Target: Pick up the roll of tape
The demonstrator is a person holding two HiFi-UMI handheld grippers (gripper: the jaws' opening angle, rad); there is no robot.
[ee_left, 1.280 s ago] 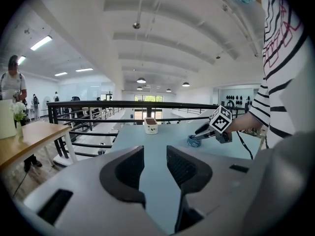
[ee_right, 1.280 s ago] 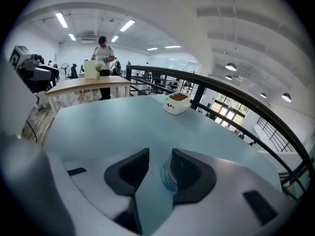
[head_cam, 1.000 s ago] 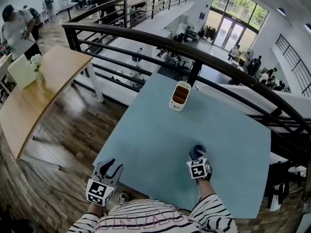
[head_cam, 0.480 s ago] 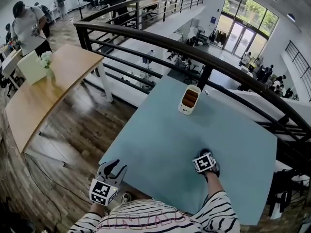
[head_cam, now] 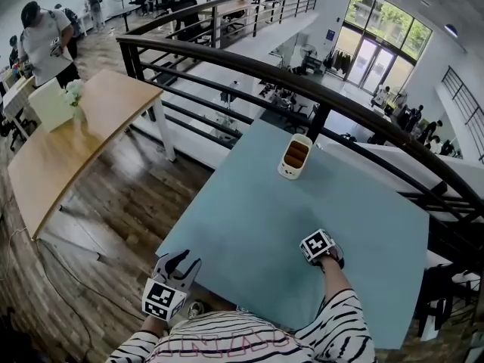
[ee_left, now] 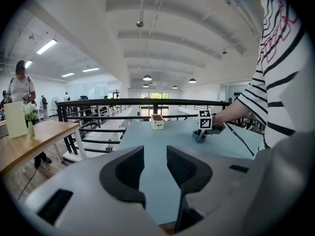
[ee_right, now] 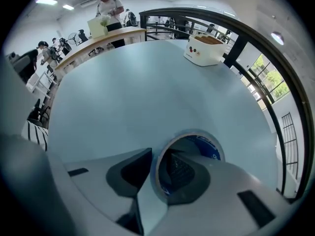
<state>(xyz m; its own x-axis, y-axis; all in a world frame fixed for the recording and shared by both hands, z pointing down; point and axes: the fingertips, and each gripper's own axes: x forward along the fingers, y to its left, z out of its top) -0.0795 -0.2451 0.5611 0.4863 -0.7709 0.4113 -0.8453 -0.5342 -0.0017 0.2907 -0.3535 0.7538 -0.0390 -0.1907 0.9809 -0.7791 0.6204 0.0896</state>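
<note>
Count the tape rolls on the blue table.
1. The tape roll lies flat near the table's right front, its wall between the right tool's jaws, which have just been closing. No other shows.

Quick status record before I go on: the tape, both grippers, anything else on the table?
tape roll: lying flat on the blue table, on the person's side
right gripper: pointing down over the roll, one jaw inside its hole, one outside; jaws have just been closing, the roll's wall between them, not visibly clamped
left gripper: open, empty, at the table's near left edge
other: white container with brown contents, far side
</note>
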